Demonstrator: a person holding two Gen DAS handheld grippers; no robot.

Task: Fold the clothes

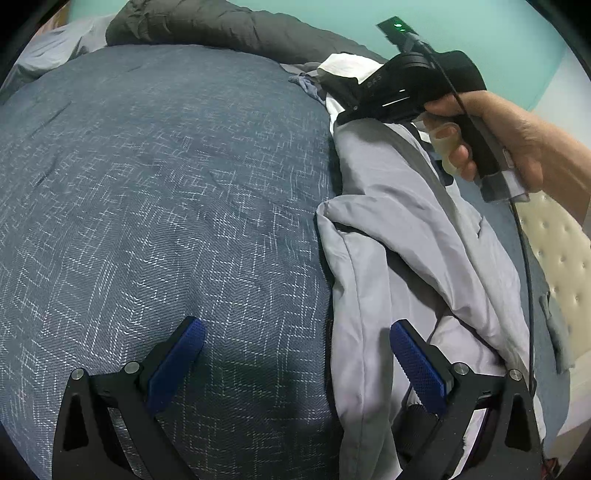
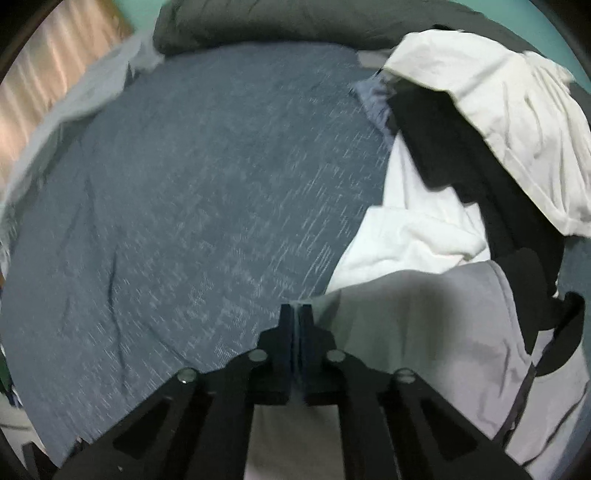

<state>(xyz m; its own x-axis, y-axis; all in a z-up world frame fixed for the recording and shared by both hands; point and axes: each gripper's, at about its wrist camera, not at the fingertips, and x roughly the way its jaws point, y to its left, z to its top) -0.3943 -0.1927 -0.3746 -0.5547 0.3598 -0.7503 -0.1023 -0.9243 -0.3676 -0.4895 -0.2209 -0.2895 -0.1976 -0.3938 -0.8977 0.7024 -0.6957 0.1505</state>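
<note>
A light grey garment [image 1: 406, 229] lies crumpled along the right side of a blue patterned bedspread [image 1: 166, 184]. My left gripper [image 1: 295, 332] is open just above the bed. Its left finger is over the bedspread, its right finger over the grey cloth, and the garment's left edge lies between them. In the left wrist view, a hand [image 1: 517, 140] holds my right gripper [image 1: 343, 114] at the garment's far end. In the right wrist view that gripper [image 2: 295, 310] is shut, pinching the edge of the grey garment [image 2: 424, 332].
More clothes are piled beyond the grey one: a white garment [image 2: 498, 110], a black one [image 2: 461, 166] and a white cloth [image 2: 406, 229]. A dark grey duvet [image 1: 221, 29] lies along the far side. A cream tufted panel [image 1: 561, 266] borders the bed on the right.
</note>
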